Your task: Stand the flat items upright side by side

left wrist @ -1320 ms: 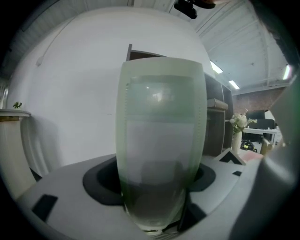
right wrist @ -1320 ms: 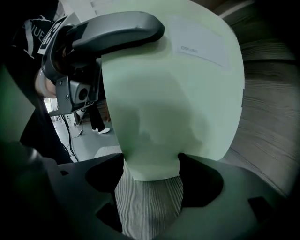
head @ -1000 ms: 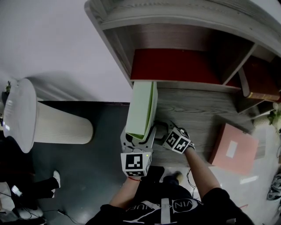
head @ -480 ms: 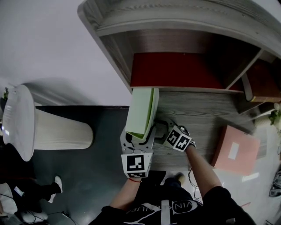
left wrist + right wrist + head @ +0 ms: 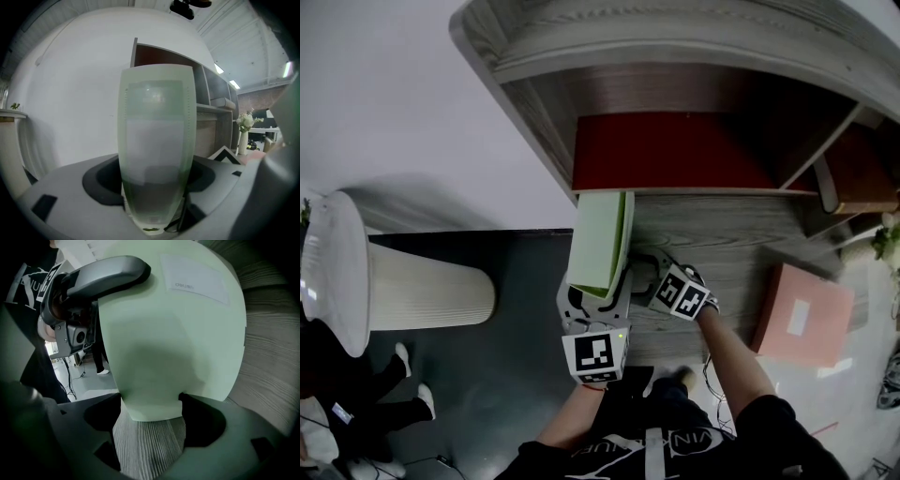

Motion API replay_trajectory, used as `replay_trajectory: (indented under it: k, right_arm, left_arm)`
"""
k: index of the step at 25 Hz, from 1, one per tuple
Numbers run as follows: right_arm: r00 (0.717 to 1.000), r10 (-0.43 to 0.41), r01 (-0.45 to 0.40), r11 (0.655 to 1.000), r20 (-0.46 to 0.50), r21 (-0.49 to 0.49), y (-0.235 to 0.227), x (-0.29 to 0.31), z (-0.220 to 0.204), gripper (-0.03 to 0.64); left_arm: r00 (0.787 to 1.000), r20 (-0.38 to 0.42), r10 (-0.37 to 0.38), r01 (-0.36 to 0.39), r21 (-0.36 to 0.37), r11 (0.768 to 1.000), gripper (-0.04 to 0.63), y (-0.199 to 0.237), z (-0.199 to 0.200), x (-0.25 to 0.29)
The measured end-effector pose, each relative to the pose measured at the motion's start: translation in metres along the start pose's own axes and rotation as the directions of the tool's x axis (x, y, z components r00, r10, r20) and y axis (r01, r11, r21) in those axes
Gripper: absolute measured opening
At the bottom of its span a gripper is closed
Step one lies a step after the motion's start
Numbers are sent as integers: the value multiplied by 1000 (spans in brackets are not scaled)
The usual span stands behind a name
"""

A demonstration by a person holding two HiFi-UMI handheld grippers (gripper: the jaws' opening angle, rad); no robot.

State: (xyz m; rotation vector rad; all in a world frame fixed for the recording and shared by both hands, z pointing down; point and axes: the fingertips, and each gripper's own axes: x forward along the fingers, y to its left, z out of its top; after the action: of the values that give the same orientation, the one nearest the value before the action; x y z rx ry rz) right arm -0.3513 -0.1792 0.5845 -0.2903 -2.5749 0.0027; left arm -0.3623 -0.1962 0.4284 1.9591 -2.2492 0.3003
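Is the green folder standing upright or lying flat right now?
Upright: the green folder stands on its edge on the wooden shelf, with its near end gripped in the left claw.

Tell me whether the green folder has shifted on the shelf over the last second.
No. The green folder keeps its far end at the lower left corner of the red panel behind it; only the camera shifted.

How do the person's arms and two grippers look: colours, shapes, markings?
The left gripper and right gripper are grey, curved, each bearing a white cube of black square markers; the left has a green light. The shirt is black with white print. The right jaws have just been opening, the green folder at their tips.
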Motion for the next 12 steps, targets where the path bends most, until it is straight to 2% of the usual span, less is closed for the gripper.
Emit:
replay_trajectory:
  k: [5,12]
  right_arm:
    - [996,-85,83,994,37,70,3,-16,1,416]
    - [981,-184,175,976,65,127,16,-56,0,408]
  left_arm:
    - [1000,22,-19,19,11,1000,325,-7,0,-10]
    - [1000,-5,15,-15,-22,1000,325,-11,-13,-34]
